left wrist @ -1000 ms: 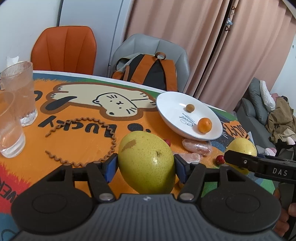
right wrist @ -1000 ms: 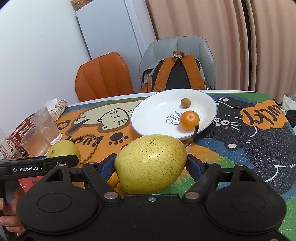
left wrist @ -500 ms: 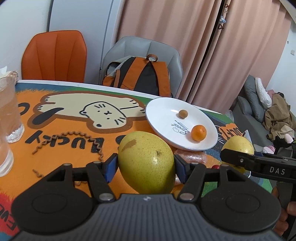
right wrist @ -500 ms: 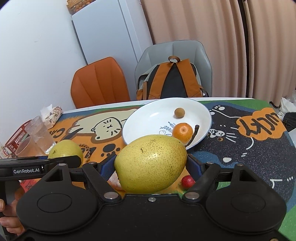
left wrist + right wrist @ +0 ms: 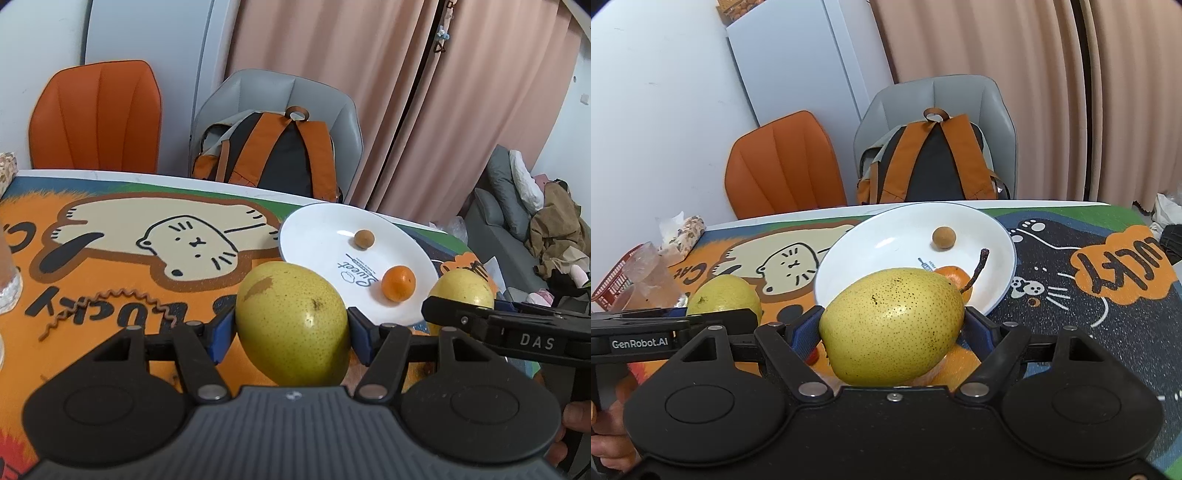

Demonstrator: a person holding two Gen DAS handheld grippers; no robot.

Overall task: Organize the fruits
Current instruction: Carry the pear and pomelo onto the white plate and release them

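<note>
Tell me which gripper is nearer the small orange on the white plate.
Right. The right gripper holds its pear just before the orange; the left gripper, also holding a pear, sits short of the plate.

Left wrist: low over table, facing plate (image 5: 321,225), from its left.
Right wrist: low, nearer plate (image 5: 997,236).
Shared: plate, chairs.

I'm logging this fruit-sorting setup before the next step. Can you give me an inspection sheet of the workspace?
Surface: table under a cartoon cat mat.
Job's things: white plate holding a mandarin and a small brown fruit; two pears.
Clutter: glass, red basket, snack bag, curly brown strip.
Claws: left claw shut on left pear; right claw shut on right pear.
Cables: nothing seen.
Surroundings: orange chair, grey chair with backpack, curtains.
</note>
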